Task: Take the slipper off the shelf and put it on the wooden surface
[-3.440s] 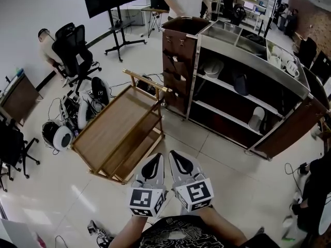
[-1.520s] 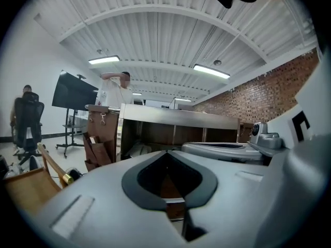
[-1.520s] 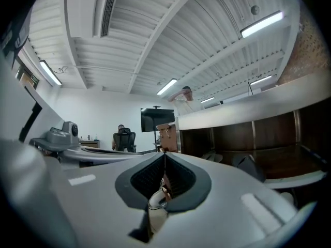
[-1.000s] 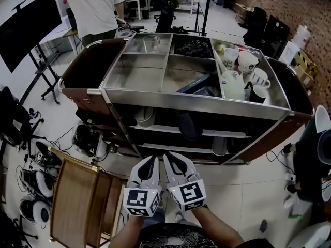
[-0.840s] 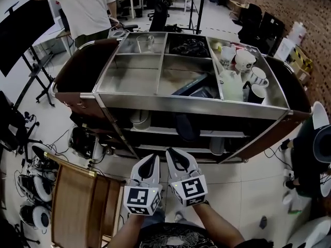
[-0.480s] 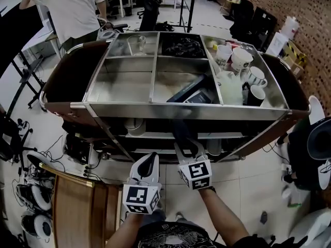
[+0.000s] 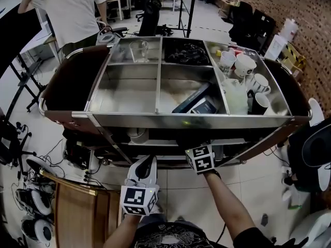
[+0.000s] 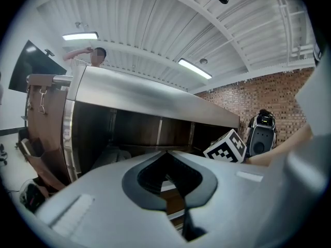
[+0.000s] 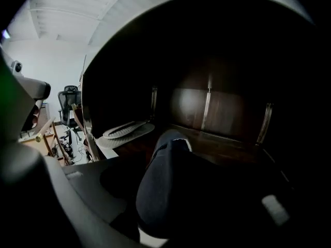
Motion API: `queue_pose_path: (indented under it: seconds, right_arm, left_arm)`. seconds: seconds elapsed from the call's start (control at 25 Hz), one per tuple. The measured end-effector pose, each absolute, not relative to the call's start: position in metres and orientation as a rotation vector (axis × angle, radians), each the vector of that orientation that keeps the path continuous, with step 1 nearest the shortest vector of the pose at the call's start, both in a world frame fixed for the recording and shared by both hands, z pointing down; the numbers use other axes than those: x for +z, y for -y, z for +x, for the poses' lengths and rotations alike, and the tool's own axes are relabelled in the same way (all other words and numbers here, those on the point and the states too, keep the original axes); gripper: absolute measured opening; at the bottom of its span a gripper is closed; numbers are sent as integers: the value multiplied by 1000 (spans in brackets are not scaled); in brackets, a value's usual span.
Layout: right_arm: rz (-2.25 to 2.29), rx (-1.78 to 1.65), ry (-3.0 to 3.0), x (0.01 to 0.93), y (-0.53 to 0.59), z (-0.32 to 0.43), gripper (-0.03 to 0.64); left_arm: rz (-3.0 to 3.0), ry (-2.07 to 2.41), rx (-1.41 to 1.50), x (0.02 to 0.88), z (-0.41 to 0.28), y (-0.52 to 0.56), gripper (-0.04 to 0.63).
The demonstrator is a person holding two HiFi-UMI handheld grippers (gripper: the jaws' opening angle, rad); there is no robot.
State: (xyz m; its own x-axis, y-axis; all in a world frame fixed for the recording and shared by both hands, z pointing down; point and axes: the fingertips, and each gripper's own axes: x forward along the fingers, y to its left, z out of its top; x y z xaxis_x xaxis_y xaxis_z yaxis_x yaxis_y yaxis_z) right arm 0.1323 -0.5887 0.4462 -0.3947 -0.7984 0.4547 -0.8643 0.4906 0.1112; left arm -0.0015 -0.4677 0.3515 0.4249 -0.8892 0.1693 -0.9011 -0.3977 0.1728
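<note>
Slipper (image 9: 165,190), dark blue, lies on the middle shelf (image 9: 227,143), deep in shadow. In the right gripper view it fills the space btw. the jaws of the right gripper (image 9: 183,200); those jaws have just been opening and stand wide apart, w/ the slipper between them but not pressed, as far as the dark lets me see; a pale flat thing (image 9: 124,130) lies further left on the same shelf, apart from the slipper.

Left gripper view: the left gripper (image 8: 165,154) has its jaws together, nothing in them; it points at the cart (image 8: 155,97) from outside; the marker cube (image 8: 227,146) of the right gripper shows at right.

Head view: the right gripper reaches in under the top tray (image 7: 129,119), so the slipper is mostly hidden here; the left gripper hangs lower, over the floor (image 7: 176,190); the wooden surface (image 7: 77,216) is at lower left, well apart from the shelf.

Handling, my judgement: the slipper is prob. light, soft, easy to bend, not fragile, its fabric not slippery; best to clamp across the near thick end, upper and sole together, so it does not fold or droop when pulled out.
</note>
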Motion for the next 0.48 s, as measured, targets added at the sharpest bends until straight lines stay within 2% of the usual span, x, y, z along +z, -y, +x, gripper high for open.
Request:
queue_pose_path:
  seconds: [0.32,0.48]
  right_arm:
    - [1386,264,2167,474,617,138,216]
    - [1367,265,2122,482,614,142,54]
  left_arm:
    - [2400,1614,93,357,-27,467,0]
    - [2384,1640,90,356,-34,463,0]
